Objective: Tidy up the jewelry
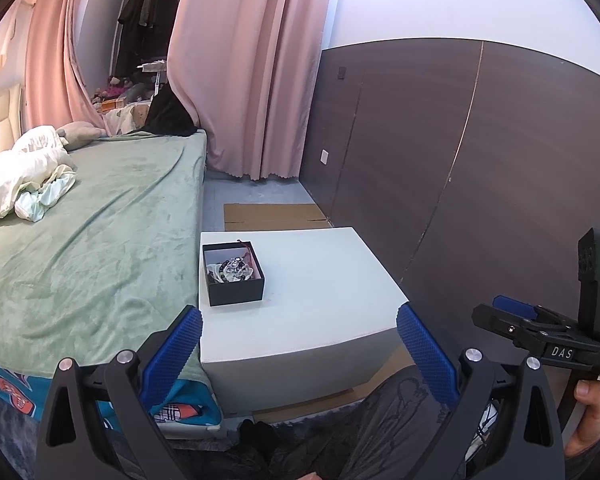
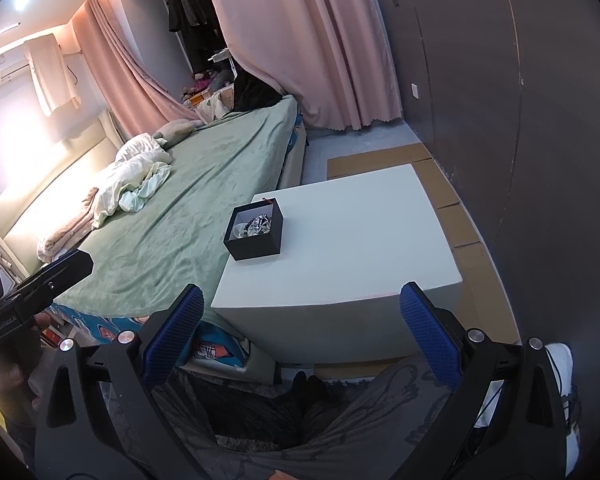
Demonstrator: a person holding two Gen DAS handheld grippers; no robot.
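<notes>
While both grippers hang low in front of a white table (image 1: 332,280), neither one touches anything on it. A small black box (image 1: 236,292) sits on the table's top, near the edge closest to a bed (image 1: 100,232) covered in a green blanket. Open and lidless, the box holds a tangle of jewelry (image 1: 233,269), with dark beads and silvery pieces heaped together against a pale lining; single pieces are too small to tell apart. What looks like a thin reddish cord shows at the box's far wall. Apart from the box, the table's white surface shows only bare top. On the near side of the table, the left gripper (image 1: 298,354) is held with its two blue ridged fingers (image 1: 172,356) spread wide and nothing between them. Likewise the right gripper (image 2: 302,338) is short of the table, its blue fingers (image 2: 430,336) wide apart and holding nothing. Seen from the left wrist view, the right gripper appears off to the table's right, gripped by a hand (image 1: 592,416) below its black body. Below the table's near edge lie the person's legs in dark patterned trousers (image 2: 340,408). Beyond the table, flattened cardboard (image 1: 274,216) lies on the floor, and pink curtains (image 1: 244,72) hang past it. Beside the table, opposite the bed, stands a dark brown panelled wall (image 1: 440,152).
</notes>
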